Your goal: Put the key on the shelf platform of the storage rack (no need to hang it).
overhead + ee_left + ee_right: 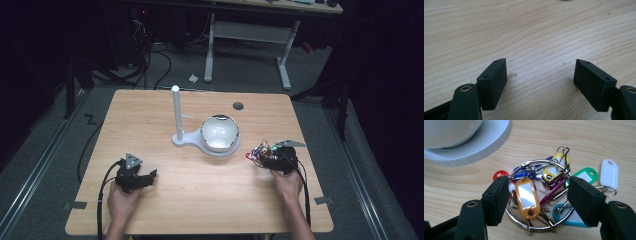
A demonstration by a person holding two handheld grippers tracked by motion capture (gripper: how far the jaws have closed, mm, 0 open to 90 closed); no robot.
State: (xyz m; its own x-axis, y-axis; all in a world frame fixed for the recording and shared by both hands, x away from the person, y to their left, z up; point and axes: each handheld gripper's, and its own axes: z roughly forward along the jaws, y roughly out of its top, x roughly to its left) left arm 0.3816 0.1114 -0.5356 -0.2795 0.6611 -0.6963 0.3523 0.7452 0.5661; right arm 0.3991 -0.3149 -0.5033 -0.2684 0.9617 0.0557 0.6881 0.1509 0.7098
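Observation:
A metal key ring (537, 195) carrying several coloured plastic key tags lies on the wooden table (150, 115), just right of a white stand base. My right gripper (537, 195) hovers low over the ring, open, its jaws on either side of the orange tag (526, 197). In the high view the ring and tags (257, 151) sit at the right gripper's (265, 156) tip. A white stand (176, 115) with an upright post holds a shiny bowl (220, 132) at the table's centre. My left gripper (145, 179) rests open near the front left, with bare wood between its jaws (540, 75).
A round grommet hole (238, 105) sits near the table's far edge. A white tag (609, 172) and a green tag (584, 175) splay outward from the ring. Beyond the table stand another desk's white legs (210, 47) and floor cables (150, 60).

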